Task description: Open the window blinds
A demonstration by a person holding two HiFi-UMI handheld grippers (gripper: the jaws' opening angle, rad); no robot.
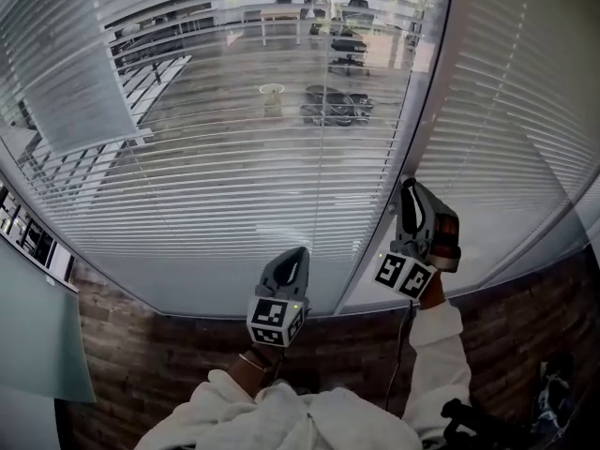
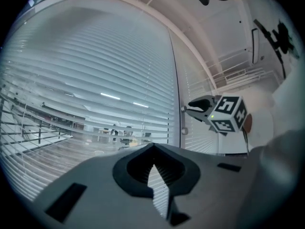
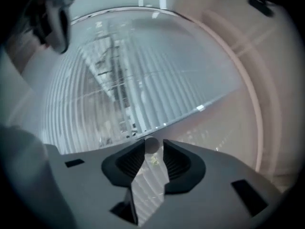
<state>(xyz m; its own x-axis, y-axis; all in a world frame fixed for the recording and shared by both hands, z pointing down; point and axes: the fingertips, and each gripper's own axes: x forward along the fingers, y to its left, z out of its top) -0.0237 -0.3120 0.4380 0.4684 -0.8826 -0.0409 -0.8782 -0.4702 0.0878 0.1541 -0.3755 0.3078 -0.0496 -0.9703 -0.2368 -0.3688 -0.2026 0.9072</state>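
The window blinds [image 1: 244,186] hang straight ahead of both grippers and fill the pane above them. Their slats are tilted enough that a room with a table and chairs [image 1: 337,101] shows between them. A pale upright frame post [image 1: 427,111] splits the glazing. Beyond it, to the right gripper's right, a 2nd set of slats [image 1: 525,129] reads as plain white.

The right gripper [image 1: 409,187] points up against the foot of that post. In the right gripper view its 2 jaws sit on either side of a small round knob [image 3: 151,145], pinching it at their very tips, with the blinds [image 3: 143,94] spread out behind. The left gripper view shows this gripper [image 2: 190,104] from the side, nose at the post [image 2: 177,80], its marker cube [image 2: 228,113] trailing behind.

The left gripper [image 1: 302,251] is just to the left of the right one and lower, apart from it and off the glass. In its own view its jaw tips [image 2: 152,146] meet with nothing between them, and only slats [image 2: 95,80] show past them.

Behind both tools white sleeves [image 1: 441,345] run back toward the camera. Beneath the sill, below the grippers, is a brick wall [image 1: 169,364].
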